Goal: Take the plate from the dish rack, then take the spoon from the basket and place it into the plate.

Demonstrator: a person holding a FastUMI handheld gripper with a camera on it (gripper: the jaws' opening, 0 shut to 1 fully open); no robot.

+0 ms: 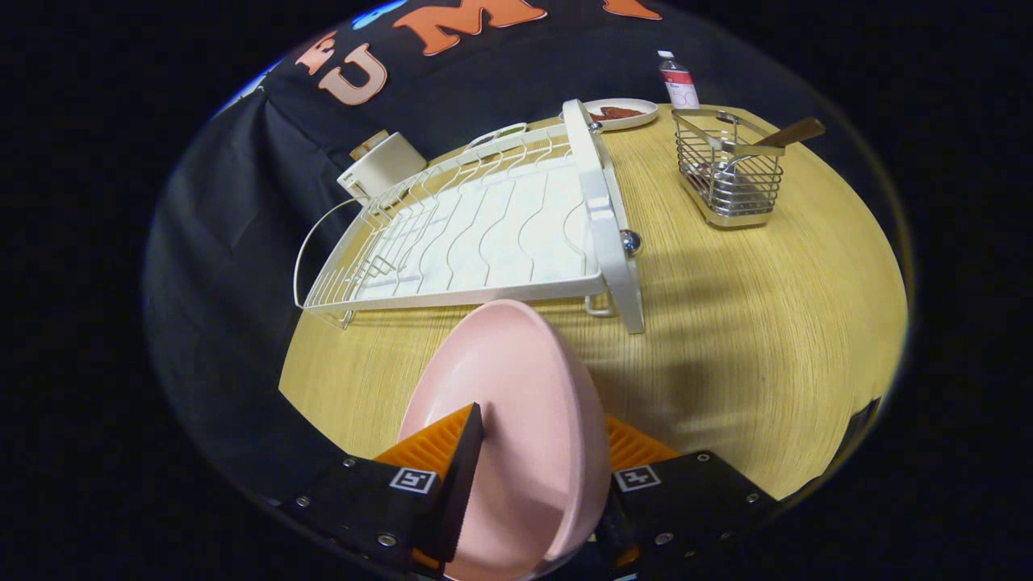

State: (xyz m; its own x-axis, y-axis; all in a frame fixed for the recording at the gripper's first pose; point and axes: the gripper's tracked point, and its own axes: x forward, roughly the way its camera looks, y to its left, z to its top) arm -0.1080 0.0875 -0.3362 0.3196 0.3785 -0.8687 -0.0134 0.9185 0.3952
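My gripper (539, 448) is shut on the rim of a pink plate (516, 403), one finger on each face. The plate stands on edge between the fingers and hangs above the wooden table (726, 323), just in front of the white dish rack (484, 234). The rack holds no dishes. Beyond the rack to the right stands a metal wire basket (730, 173). In it sits the spoon (787, 135), its brown wooden handle sticking out over the basket's rim.
A white plate with dark food (621, 113) and a small bottle (678, 81) stand at the table's far edge. A white box (383, 165) sits behind the rack's far left corner. Black cloth hangs around the table.
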